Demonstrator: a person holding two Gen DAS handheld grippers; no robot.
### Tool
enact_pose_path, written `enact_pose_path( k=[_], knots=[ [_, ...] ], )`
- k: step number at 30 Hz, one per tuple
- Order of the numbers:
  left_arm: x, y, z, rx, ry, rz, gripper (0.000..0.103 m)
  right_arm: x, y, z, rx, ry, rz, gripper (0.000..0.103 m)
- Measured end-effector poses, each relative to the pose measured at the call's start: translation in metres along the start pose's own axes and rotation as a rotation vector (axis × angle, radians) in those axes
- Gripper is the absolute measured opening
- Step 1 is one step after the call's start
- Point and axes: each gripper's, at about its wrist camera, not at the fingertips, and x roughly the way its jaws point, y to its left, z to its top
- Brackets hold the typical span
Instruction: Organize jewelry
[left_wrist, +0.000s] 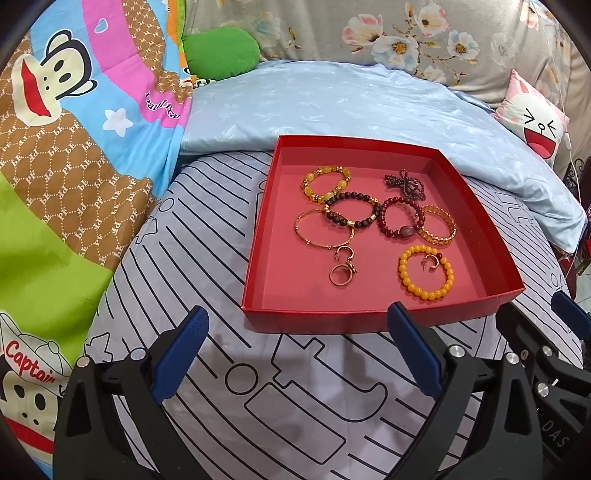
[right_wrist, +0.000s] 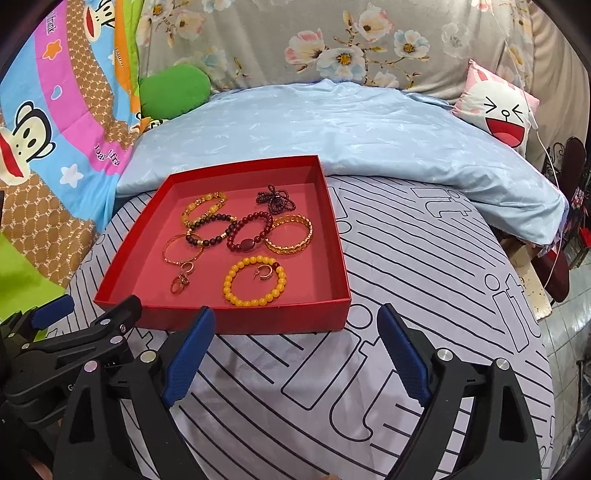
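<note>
**Left wrist view: both claws hanging released before a tray of bracelets**

Left wrist view is showing my left claw (left_wrist: 295, 343) standing wide and holding nothing, its blue pads (left_wrist: 413, 350) hanging over the striped bedsheet (left_wrist: 207, 236) just short of the red tray (left_wrist: 332, 319). I am keeping the right claw (right_wrist: 295, 350) the same way, spread and empty, just beside the tray's near corner, so either one can reach in without knocking the wall.

The jewelry is all lying inside the tray: a yellow bead bracelet (left_wrist: 426, 274) nearest me with a small hoop earring (left_wrist: 431, 260) resting inside its ring, a thin gold bangle (left_wrist: 324, 226) touching a cluster of rings (left_wrist: 341, 267), a dark bead bracelet (left_wrist: 352, 210) overlapping it, a red bead bracelet (left_wrist: 400, 218) beside a broad gold cuff (left_wrist: 437, 225), and a coiled dark bead strand (left_wrist: 404, 184) at the back.

I am judging the pieces gathered but crowded; whether more sorting remains, I cannot tell. A blue quilt (left_wrist: 332, 103) is bunching behind the tray.
</note>
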Motion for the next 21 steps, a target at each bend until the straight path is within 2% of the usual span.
enact_pose_path(
  k=[3, 4, 21],
  knots=[
    [-0.0001, 0.0012, -0.001, -0.005, -0.003, 0.002, 0.093, -0.0014, -0.0002, -0.0005, 0.003, -0.01, -0.006, 0.09],
    [-0.0001, 0.002, -0.0012, -0.009, -0.003, 0.005, 0.093, -0.0013, -0.0009, -0.0004, 0.006, -0.012, -0.005, 0.097],
    [0.0009, 0.0018, -0.0002, 0.008, 0.0, 0.007, 0.096, 0.001, -0.005, -0.0035, 0.033, 0.007, -0.003, 0.097]
  ],
)
